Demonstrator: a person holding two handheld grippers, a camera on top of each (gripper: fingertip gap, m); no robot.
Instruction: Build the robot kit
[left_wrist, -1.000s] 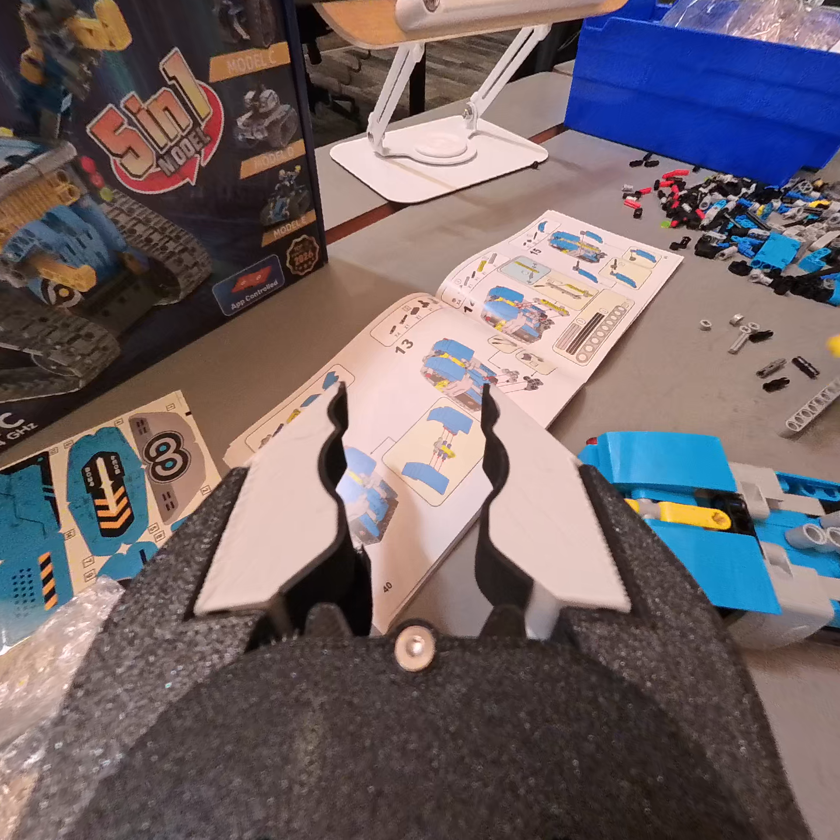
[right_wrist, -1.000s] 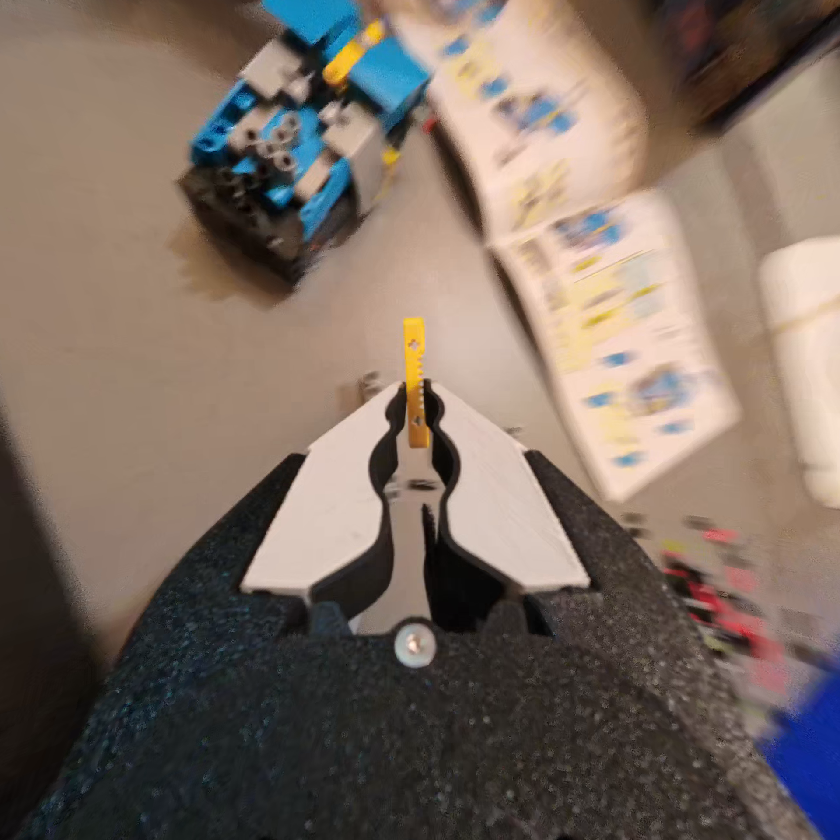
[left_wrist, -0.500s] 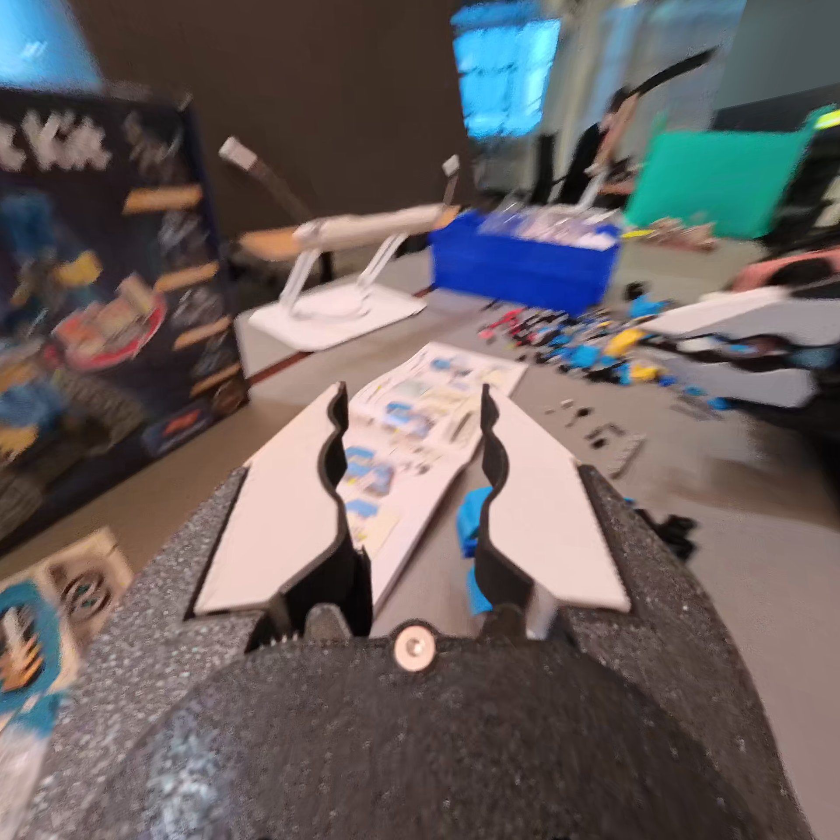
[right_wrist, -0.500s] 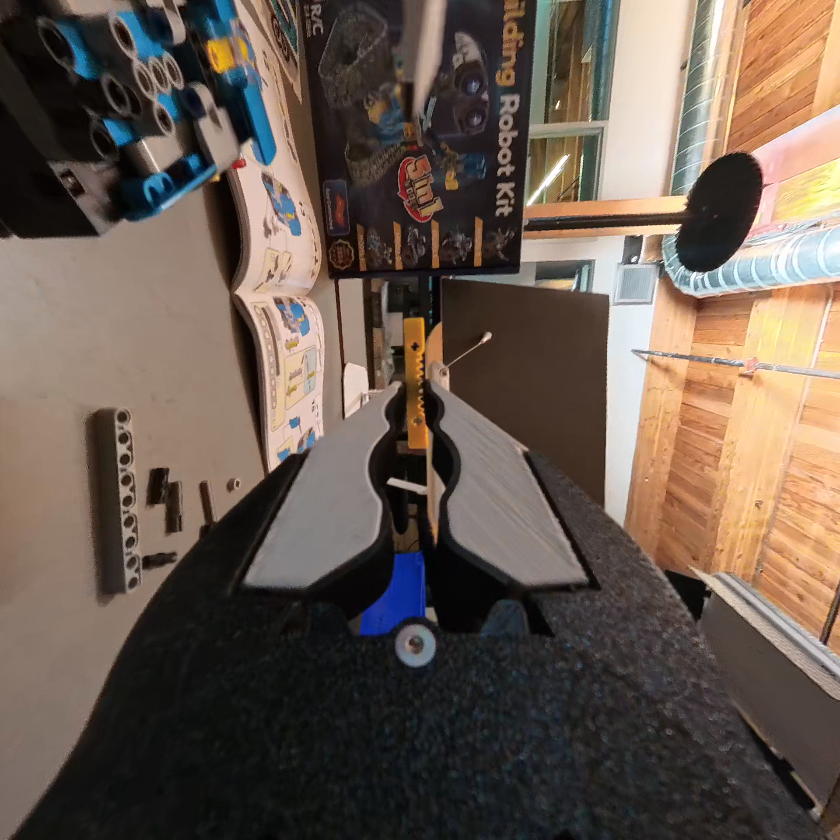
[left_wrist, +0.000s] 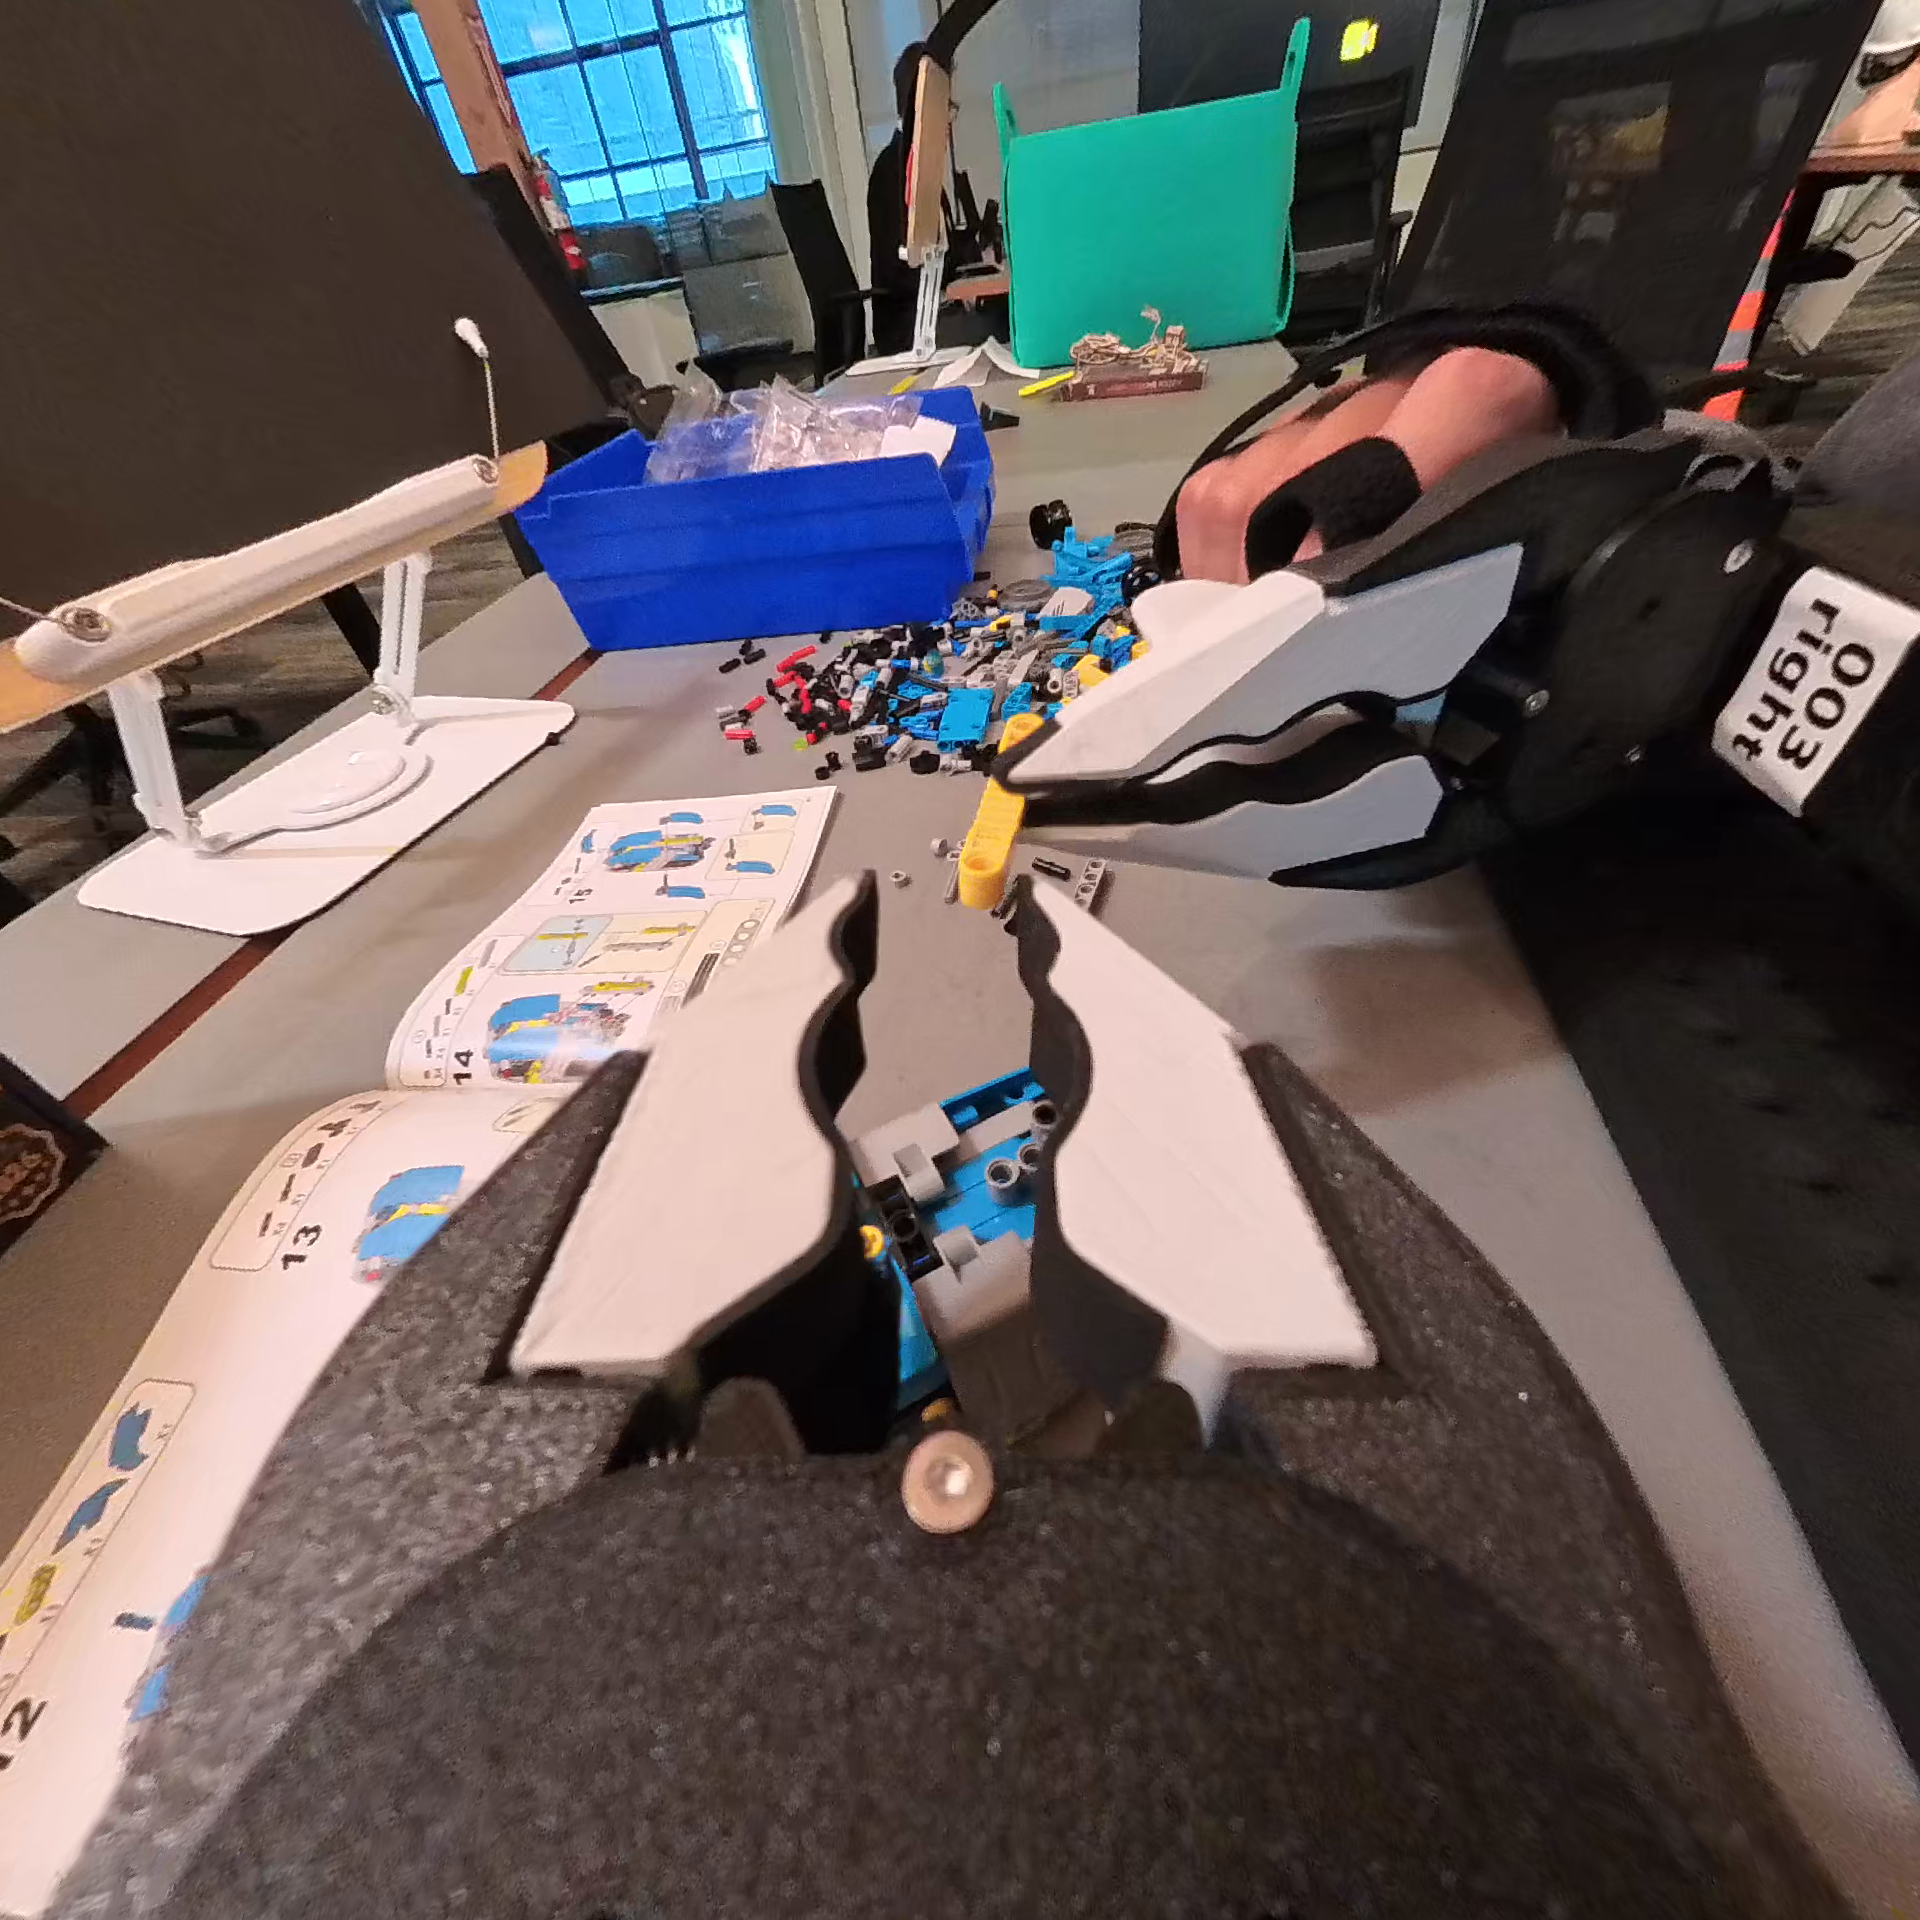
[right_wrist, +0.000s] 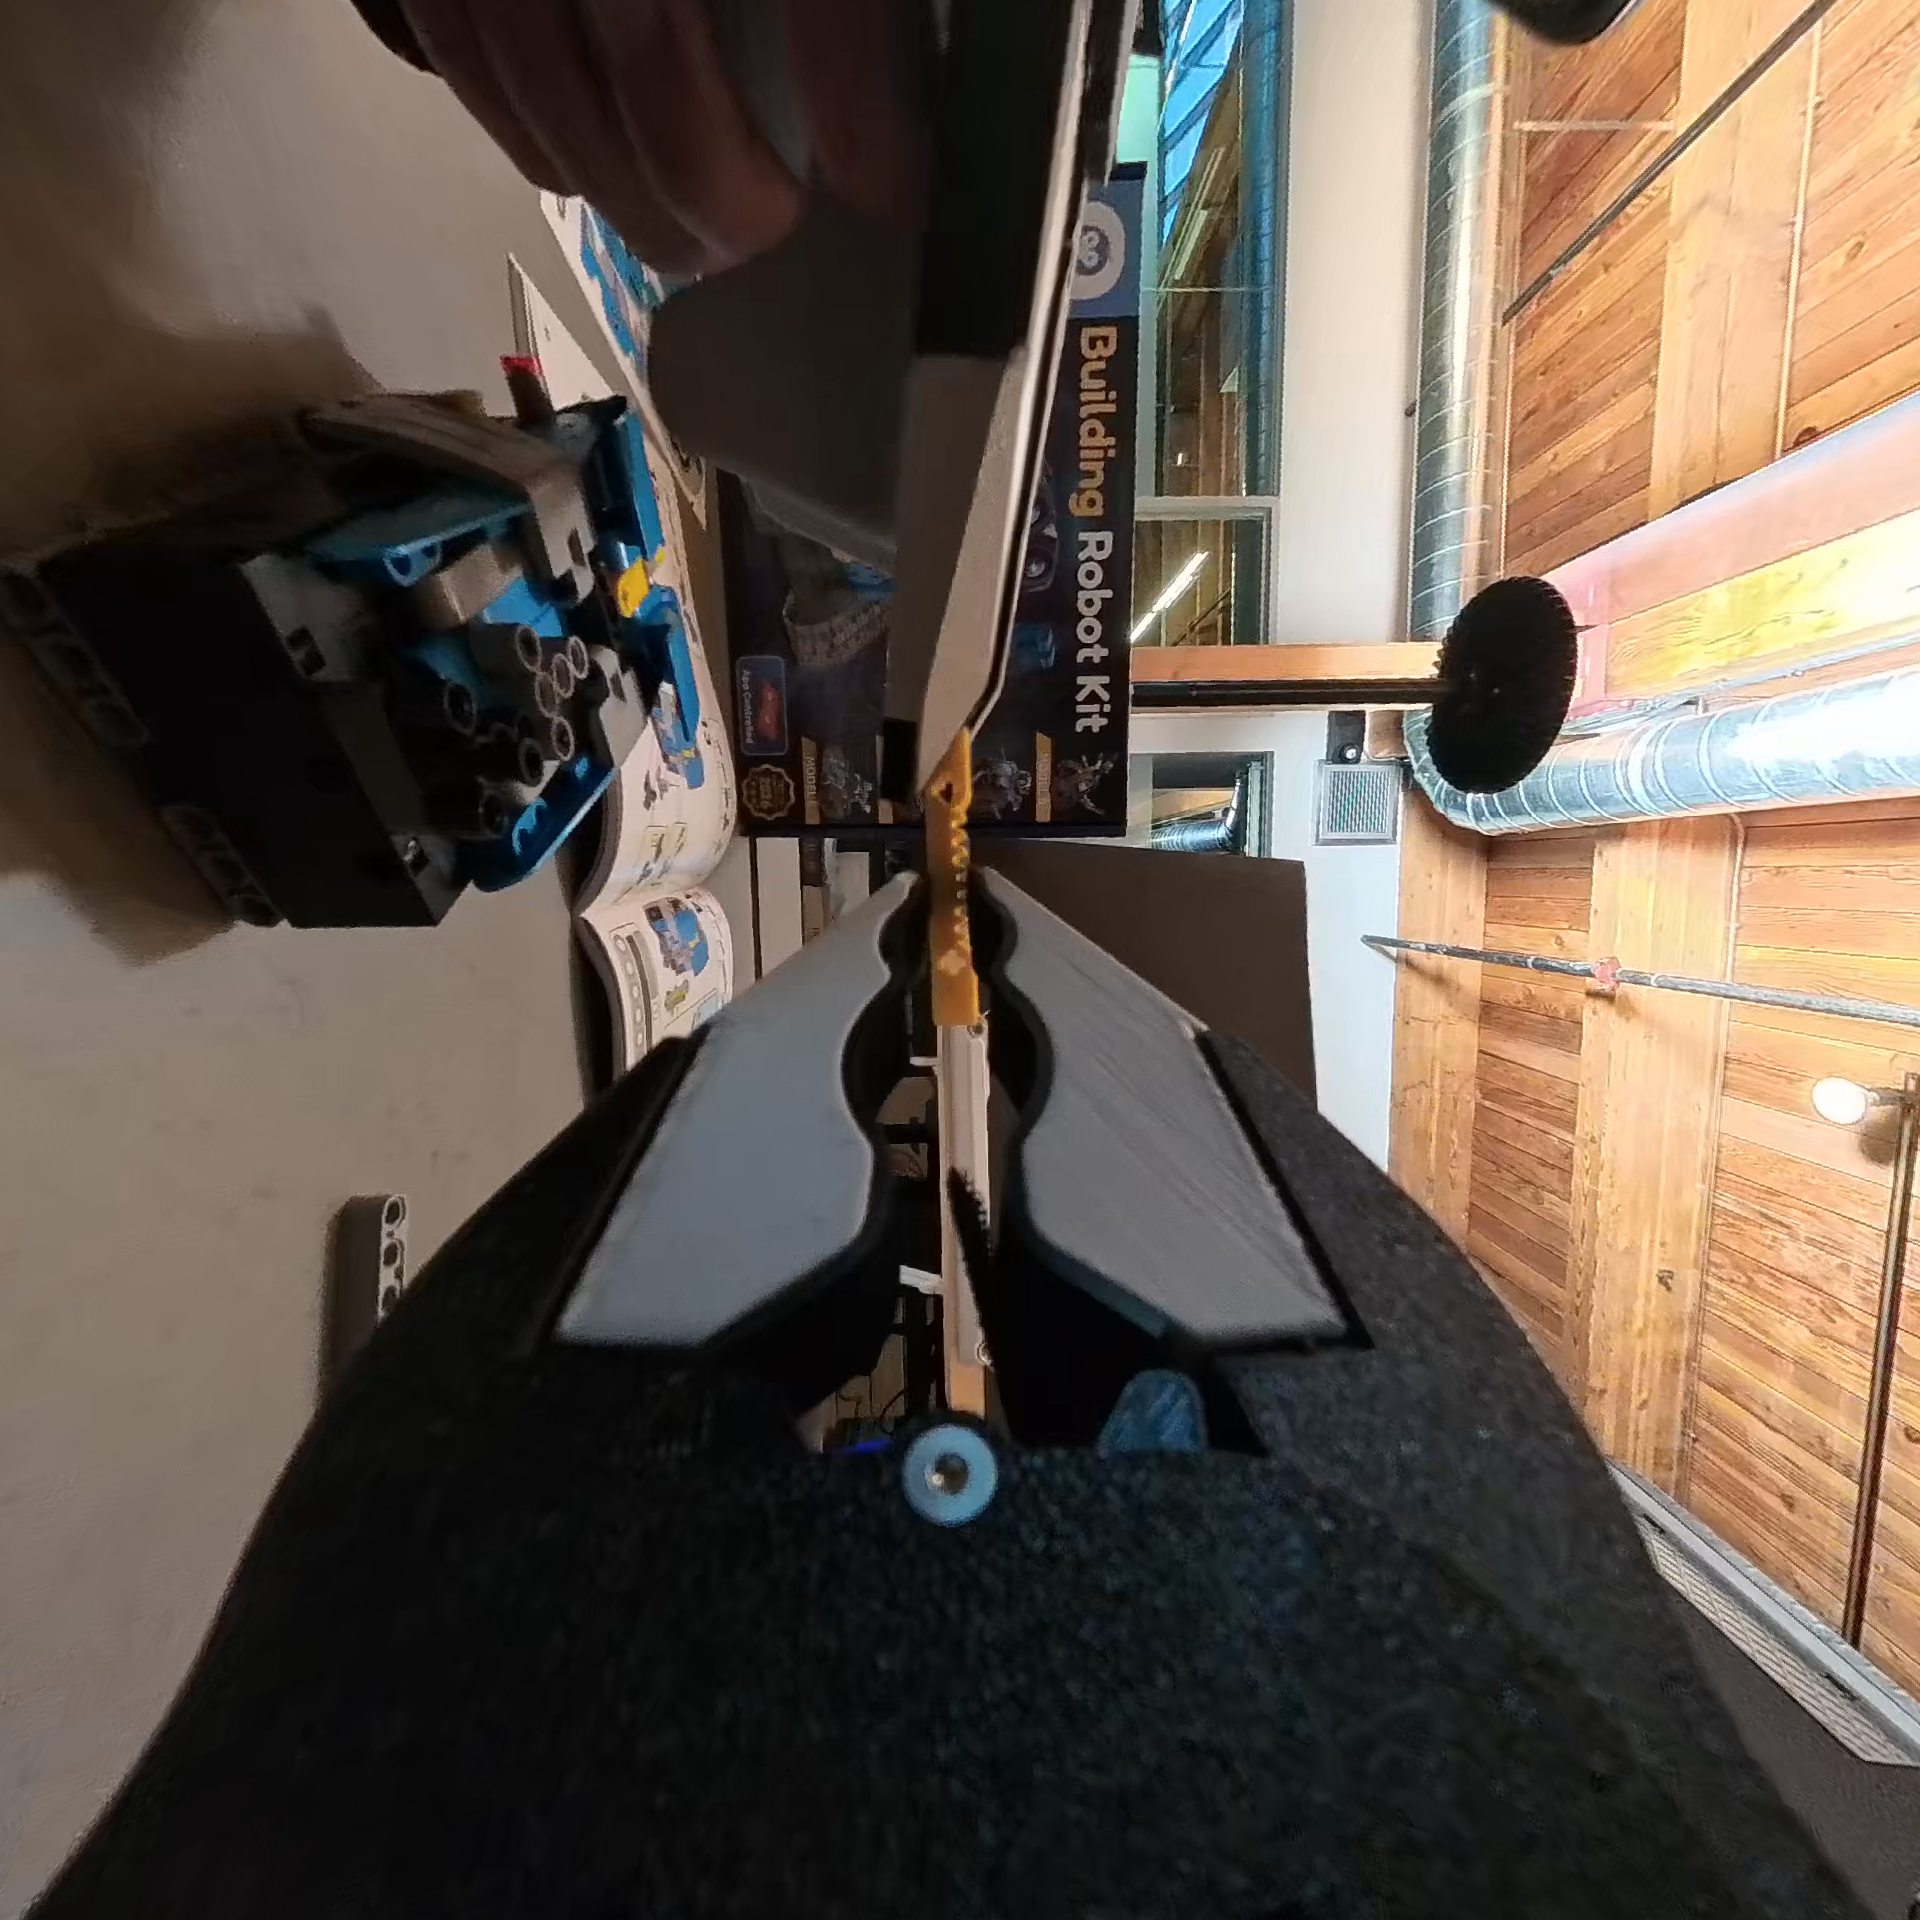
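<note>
My right gripper (right_wrist: 948, 883) is shut on a thin yellow toothed bar (right_wrist: 951, 831), turned on its side above the table. It also shows in the left wrist view (left_wrist: 1013, 779), with the yellow bar (left_wrist: 987, 821) hanging from its tips just beyond my left fingertips. My left gripper (left_wrist: 945, 899) is open and empty. It hovers over a partly built blue, grey and black brick model (left_wrist: 956, 1174), which shows between its fingers. The model (right_wrist: 416, 675) also shows in the right wrist view, with one left finger (right_wrist: 966, 520) reaching close to the bar's far end.
An open instruction booklet (left_wrist: 623, 935) lies to the left. A pile of small loose parts (left_wrist: 914, 686) and a blue bin (left_wrist: 769, 520) lie farther back. A white stand (left_wrist: 312, 790) is at far left. The kit box (right_wrist: 1081, 582) stands behind. A grey beam (right_wrist: 390, 1247) lies loose. The grippers are tip to tip, or close to it.
My left gripper has moved right over the model and tilted up. My right gripper has rolled onto its side and brought the yellow bar close to the left fingertips.
</note>
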